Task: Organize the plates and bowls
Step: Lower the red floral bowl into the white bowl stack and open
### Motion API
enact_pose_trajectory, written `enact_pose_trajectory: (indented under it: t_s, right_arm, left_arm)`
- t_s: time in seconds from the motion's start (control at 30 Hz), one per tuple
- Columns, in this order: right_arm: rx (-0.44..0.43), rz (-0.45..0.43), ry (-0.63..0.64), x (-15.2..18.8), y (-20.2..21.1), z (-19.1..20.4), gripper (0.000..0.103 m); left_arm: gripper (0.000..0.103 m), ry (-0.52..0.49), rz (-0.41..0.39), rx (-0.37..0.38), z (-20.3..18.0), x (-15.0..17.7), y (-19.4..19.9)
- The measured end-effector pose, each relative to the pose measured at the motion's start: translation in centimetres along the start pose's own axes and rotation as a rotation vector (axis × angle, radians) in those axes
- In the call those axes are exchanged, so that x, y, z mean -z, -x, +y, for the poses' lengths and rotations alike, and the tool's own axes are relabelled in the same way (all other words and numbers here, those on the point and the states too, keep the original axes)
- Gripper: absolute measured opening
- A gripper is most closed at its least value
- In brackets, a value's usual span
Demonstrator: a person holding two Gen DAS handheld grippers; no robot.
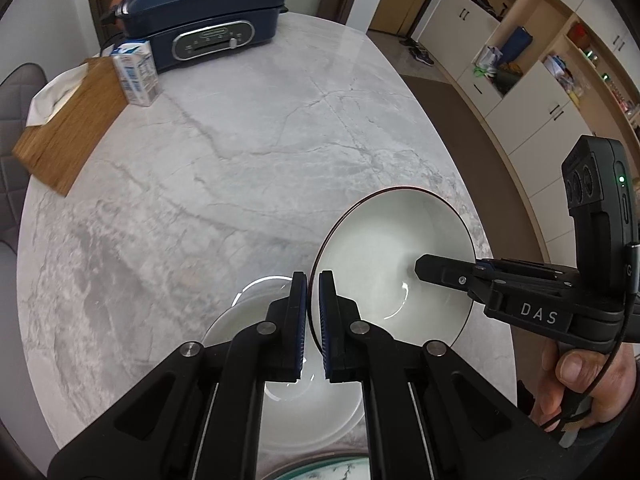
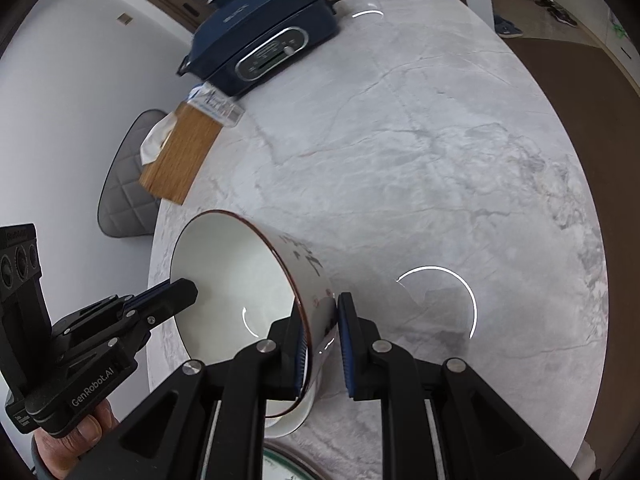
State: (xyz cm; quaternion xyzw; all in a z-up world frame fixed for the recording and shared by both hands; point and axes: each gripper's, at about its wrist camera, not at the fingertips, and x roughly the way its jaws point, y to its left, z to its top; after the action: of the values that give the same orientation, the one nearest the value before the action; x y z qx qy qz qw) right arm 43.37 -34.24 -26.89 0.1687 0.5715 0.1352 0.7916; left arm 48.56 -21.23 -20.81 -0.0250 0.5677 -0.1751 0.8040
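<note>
— Marble worktop, pale grey with darker veins. What's along its far edge?

— At the far left corner stands a dark blue cooker. Just in front of it is a milk carton, upright, and beside that a wooden tissue box at the left edge. A grey chair sits beyond that edge, and cupboards line the wall past the right edge.

— And the bowl?

— The dark-rimmed bowl is off the worktop, tipped on its side above the near edge, held from both sides.

— How is the left claw set?

— Closed, pads pinching the bowl's thin rim. In the right wrist view it reaches into the bowl's mouth from the left.

— The right claw?

— Nearly closed, clamped on the bowl's wall: one pad inside the rim, the other against the patterned outside. A hand grips its handle.

— Anything under the bowl?

— A white bowl rests on the worktop at the near edge, under the left claw. Nearer still, the rim of a green-edged plate shows; little of it is visible.
</note>
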Motion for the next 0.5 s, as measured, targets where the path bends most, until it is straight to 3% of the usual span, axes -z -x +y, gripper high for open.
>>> enact_pose_trajectory:
  t_s: [0.2, 0.5]
  right_arm:
    - [-0.017, 0.049, 0.037, 2.6, -1.1, 3.3, 0.017]
    - [-0.016, 0.121, 0.042, 6.0, -3.8, 5.0, 0.017]
  left_arm:
    - [0.004, 0.032, -0.002, -0.025, 2.4, 3.3, 2.8]
    - [0.004, 0.077, 0.042, -0.03, 4.7, 7.5, 2.8]
